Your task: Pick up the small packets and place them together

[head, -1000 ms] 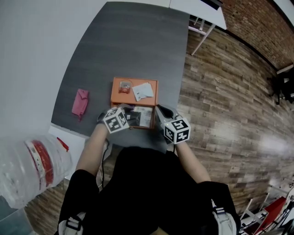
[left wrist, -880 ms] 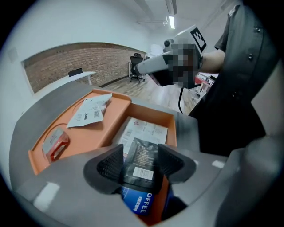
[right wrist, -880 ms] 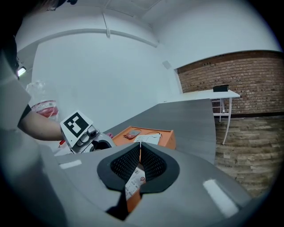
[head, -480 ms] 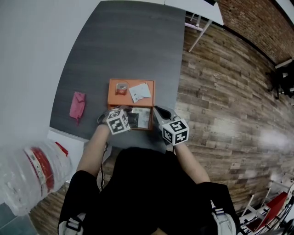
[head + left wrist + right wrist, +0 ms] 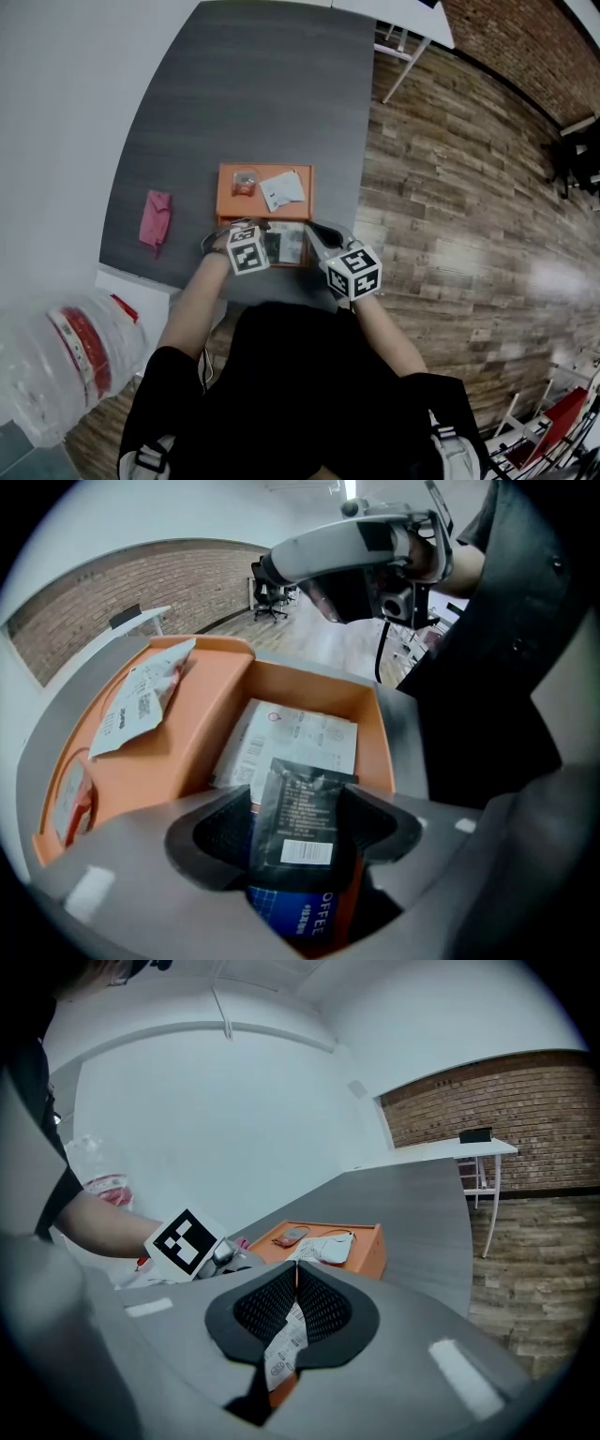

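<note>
1. Since 1 second ago my left gripper (image 5: 295, 829) has sunk and tipped further down over the near half of the orange box (image 5: 225, 171), and its jaws have just been opening. My right gripper (image 5: 295, 1283) has kept its place beside it.
2. The left jaws now stand released. A black packet (image 5: 300, 808) stands on edge between them, with the pads drawn off its sides. A blue packet (image 5: 292, 919) sits under it, and a white printed packet (image 5: 298, 741) lies flat on the floor of that half behind both.
3. The right jaws are clenched on a thin white packet (image 5: 284, 1346), which hangs below the pads. They sit just beside the box's right edge, over the table (image 5: 272, 94).
4. I judge the step in hand to be dropping the black packet among the others in the near half. The gathering looks well along but not done: 2 more lie in the far half, a crumpled white packet (image 5: 141, 700) and a reddish packet (image 5: 245, 181).
5. The next move calls for lifting the left jaws straight up, clear of the black packet so it does not catch. Then the right jaws should come over the same half and let go.
6. The black packet looks like matte foil, with a crimped top edge and a white barcode label. The white packets are thin, printed and crinkly. The box is smooth and stiff with squared walls, my pads are dark and finely ribbed, and the table is grey with a faint grain.
</note>
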Motion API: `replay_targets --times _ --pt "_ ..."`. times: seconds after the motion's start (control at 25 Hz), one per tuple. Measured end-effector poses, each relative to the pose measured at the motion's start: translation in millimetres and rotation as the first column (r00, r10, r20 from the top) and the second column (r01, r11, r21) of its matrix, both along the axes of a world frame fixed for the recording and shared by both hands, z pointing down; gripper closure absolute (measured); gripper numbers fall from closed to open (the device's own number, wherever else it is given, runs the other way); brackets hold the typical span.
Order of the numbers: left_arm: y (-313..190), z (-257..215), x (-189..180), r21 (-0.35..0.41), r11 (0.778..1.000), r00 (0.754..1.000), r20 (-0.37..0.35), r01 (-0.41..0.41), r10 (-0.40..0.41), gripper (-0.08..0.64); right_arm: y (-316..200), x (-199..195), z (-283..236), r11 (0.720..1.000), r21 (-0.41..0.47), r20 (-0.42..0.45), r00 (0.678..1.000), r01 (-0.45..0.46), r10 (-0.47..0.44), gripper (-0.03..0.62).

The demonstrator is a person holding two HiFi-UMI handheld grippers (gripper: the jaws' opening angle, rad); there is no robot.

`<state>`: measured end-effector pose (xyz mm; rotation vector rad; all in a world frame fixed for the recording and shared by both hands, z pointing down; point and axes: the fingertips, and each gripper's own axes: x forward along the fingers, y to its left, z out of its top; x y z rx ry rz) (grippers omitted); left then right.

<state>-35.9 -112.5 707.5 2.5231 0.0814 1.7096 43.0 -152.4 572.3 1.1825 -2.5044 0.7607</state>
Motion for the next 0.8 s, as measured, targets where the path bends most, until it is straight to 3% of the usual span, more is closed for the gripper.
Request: replay_targets --times 0.48,0.6,0.8 --pt "3 -12 -6 0.006 0.999 0.999 0.011 -0.036 0.035 0.317 -5 7 -2 1.000 0.007 0.005 1.000 -0.020 0.020 0.584" --pt "1 -21 -8 0.045 0.998 0.999 0.010 -0.044 0.044 0.358 -5 4 -2 1.000 0.010 0.007 1.000 -0.015 0.015 0.584" --pt "-8 -33 -10 0.132 0.990 0.999 0.005 -0.049 0.049 0.494 -5 3 -5 1.000 0.017 0.006 1.000 -0.008 0.008 0.584"
